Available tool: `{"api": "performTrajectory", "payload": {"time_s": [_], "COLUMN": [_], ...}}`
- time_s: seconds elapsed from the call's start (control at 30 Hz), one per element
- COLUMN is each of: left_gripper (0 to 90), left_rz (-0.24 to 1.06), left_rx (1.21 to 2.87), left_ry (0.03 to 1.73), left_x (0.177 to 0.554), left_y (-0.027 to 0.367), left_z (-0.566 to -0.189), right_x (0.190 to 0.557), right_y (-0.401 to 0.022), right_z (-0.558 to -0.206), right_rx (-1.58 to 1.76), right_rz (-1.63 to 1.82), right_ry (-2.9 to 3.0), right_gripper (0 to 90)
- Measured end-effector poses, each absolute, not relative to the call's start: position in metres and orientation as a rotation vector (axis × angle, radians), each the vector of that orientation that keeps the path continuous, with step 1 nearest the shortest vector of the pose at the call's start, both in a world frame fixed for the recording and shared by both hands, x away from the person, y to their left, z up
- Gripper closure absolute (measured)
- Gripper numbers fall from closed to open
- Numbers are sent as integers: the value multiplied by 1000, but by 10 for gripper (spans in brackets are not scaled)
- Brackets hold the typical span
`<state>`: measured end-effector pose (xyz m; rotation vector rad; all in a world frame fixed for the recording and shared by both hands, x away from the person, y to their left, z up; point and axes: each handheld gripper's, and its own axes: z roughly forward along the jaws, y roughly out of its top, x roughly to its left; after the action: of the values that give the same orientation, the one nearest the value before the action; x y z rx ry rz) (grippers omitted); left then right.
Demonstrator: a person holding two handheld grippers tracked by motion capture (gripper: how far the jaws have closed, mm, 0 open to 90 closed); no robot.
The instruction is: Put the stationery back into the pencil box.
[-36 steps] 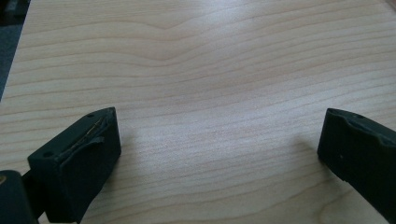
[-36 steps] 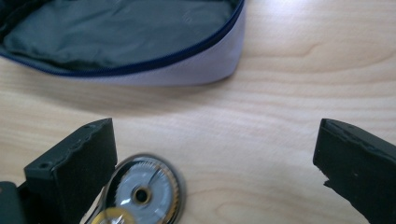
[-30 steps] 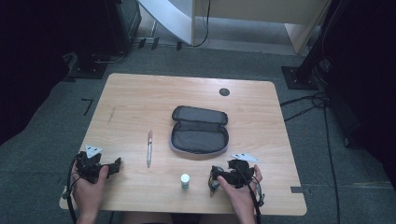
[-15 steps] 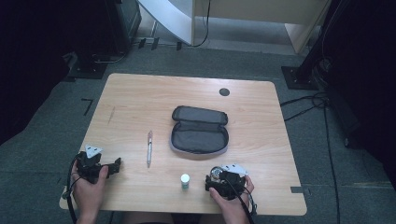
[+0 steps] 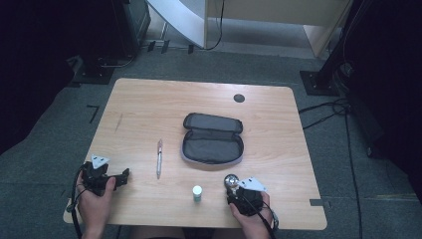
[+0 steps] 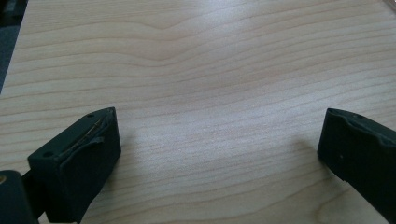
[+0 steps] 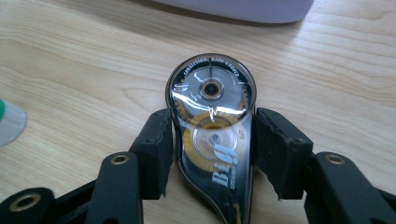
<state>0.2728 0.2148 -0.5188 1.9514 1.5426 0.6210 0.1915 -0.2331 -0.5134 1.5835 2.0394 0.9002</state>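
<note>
right gripper view, lower centre of the frame: a correction tape dispenser lies flat on the wooden bench, between the two black jaws of the right gripper. the jaws have just been closing, and both pads sit against its flanks, though how firmly they press is hard to judge. its clear shell shows a grey reel above a yellow one. the long axis runs up and down the frame: the round, wide end points to the top, toward the pale edge of the pencil case, and the narrow end points down to the gripper body.

it looks light, stiff and glossy, so likely slippery; the waist just under the wide reel, where the pads sit, seems the best hold, as the taper below would let it slide.

high view, lower right: the right gripper with the dispenser, right of a small white bottle with a green base. an open grey pencil case and a pen lie mid-frame. lower left, the left gripper stands wide open, holding nothing.
</note>
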Motion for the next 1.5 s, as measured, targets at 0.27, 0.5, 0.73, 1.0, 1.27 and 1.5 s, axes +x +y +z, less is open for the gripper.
{"api": "performTrajectory", "payload": {"time_s": [0.27, 0.5, 0.73, 1.0, 1.27, 1.5], "left_gripper": [0, 0, 0, 0, 0, 0], "left_rz": [621, 620, 620, 620, 620, 620], "left_rx": [1951, 1952, 1952, 1952, 1952, 1952], "left_ry": [1543, 1542, 1541, 1542, 1541, 1541], "left_x": [273, 273, 273, 273, 273, 273], "left_y": [215, 215, 215, 215, 215, 215], "left_z": [-519, -519, -519, -519, -519, -519], "right_x": [197, 214, 220, 216, 218, 215], "right_y": [-245, -238, -233, -235, -236, -240], "right_z": [-516, -516, -519, -521, -520, -514], "right_rx": [1567, 1493, 1454, 1420, 1424, 1431], "right_rz": [934, 888, 919, 964, 967, 979], "right_ry": [2047, 2113, 2113, 2091, 2105, 2081], "right_gripper": [378, 307, 281, 411, 417, 418]}}
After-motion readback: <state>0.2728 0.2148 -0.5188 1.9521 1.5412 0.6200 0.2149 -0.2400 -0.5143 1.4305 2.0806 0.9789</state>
